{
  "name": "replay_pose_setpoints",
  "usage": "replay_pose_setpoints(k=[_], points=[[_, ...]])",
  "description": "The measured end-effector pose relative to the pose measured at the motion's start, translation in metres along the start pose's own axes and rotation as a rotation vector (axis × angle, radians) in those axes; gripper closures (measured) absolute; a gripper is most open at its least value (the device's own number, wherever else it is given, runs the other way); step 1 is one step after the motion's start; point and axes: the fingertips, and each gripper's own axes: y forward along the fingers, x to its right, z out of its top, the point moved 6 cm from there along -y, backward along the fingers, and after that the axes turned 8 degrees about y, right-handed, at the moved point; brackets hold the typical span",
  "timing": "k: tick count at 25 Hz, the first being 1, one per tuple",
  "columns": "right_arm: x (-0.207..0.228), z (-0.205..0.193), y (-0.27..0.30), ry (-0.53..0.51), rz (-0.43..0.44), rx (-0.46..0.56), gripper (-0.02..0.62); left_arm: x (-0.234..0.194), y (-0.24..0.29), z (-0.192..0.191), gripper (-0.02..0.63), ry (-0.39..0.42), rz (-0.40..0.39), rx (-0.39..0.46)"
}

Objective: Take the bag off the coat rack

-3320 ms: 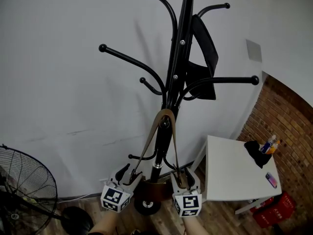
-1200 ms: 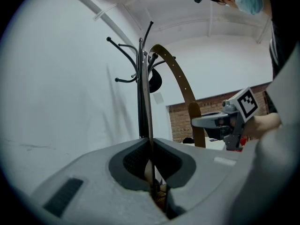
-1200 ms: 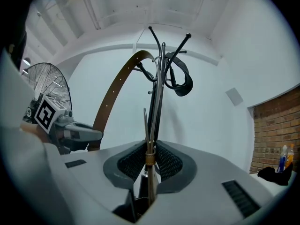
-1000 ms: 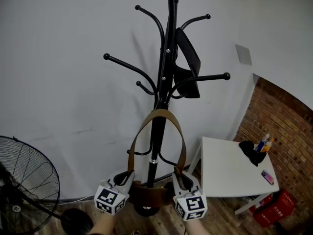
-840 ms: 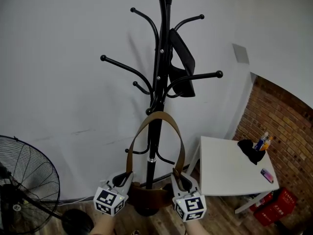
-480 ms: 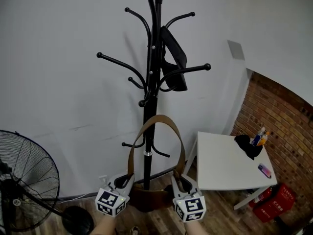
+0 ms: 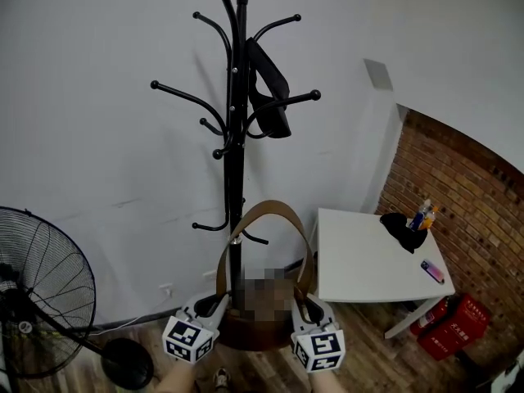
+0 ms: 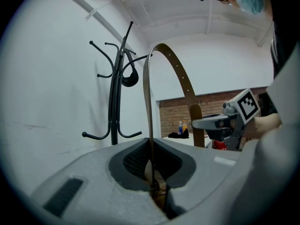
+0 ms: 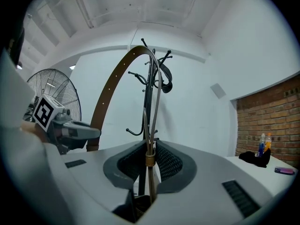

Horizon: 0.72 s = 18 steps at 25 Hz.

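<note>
**Right gripper clamped on bag strap, coat rack behind**

Jaws pinch the strap at a brass-coloured loop. The strap rises edge-on in front of the rack, arches over to its left and drops to the left gripper. A fan stands further left of the rack. Right of the rack is a brick wall and a white counter with bottles, a dark bundle and a small flat item.

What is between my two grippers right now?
Head view: the brown bag hangs between left gripper and right gripper, each shut on an end of its strap; the coat rack stands behind.
</note>
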Motion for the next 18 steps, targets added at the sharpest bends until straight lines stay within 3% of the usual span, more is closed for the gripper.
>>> replay_pose_setpoints(k=[18], points=[[0.013,-0.034,-0.096,0.037,-0.105,-0.051,0.535,0.082,-0.024,-0.012,0.588,-0.022,-0.097,-0.025]])
